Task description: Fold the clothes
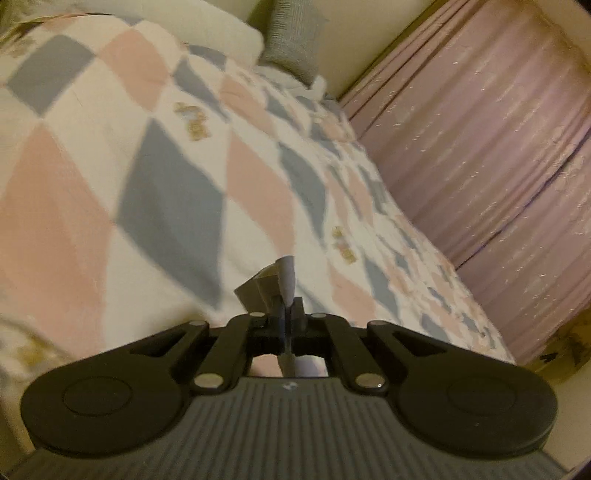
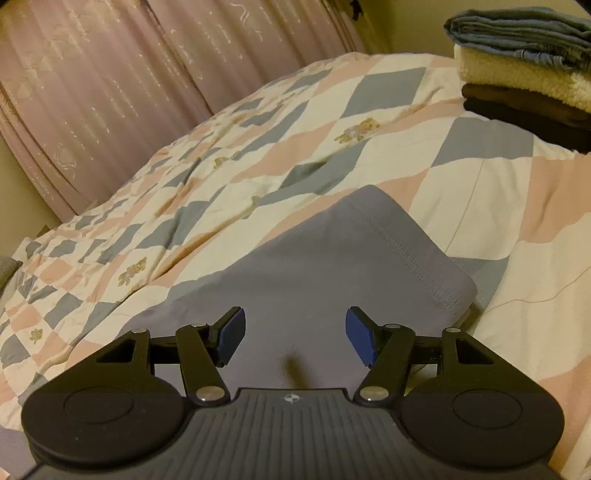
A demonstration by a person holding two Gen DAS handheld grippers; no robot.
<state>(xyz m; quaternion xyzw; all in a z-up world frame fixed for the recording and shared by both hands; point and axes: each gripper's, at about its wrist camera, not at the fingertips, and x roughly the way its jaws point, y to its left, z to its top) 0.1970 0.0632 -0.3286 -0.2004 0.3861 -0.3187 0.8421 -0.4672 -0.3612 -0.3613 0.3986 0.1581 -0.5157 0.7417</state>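
Note:
A lavender-grey garment (image 2: 332, 266) lies on the checkered quilt (image 2: 332, 122), with a stitched hem along its right edge. My right gripper (image 2: 295, 336) hovers just above it, jaws wide open and empty, blue pads (image 2: 232, 332) showing. In the left wrist view my left gripper (image 1: 286, 314) is shut on a bunched edge of grey cloth (image 1: 275, 284) that sticks up between the fingers, lifted above the quilt (image 1: 147, 184).
A stack of folded clothes (image 2: 524, 70) sits at the quilt's far right: blue on cream on dark. Pink curtains (image 1: 480, 147) line the bed's far side and also show in the right wrist view (image 2: 110, 74). A white pillow (image 1: 207, 26) and grey cushion (image 1: 291, 40) lie at the head.

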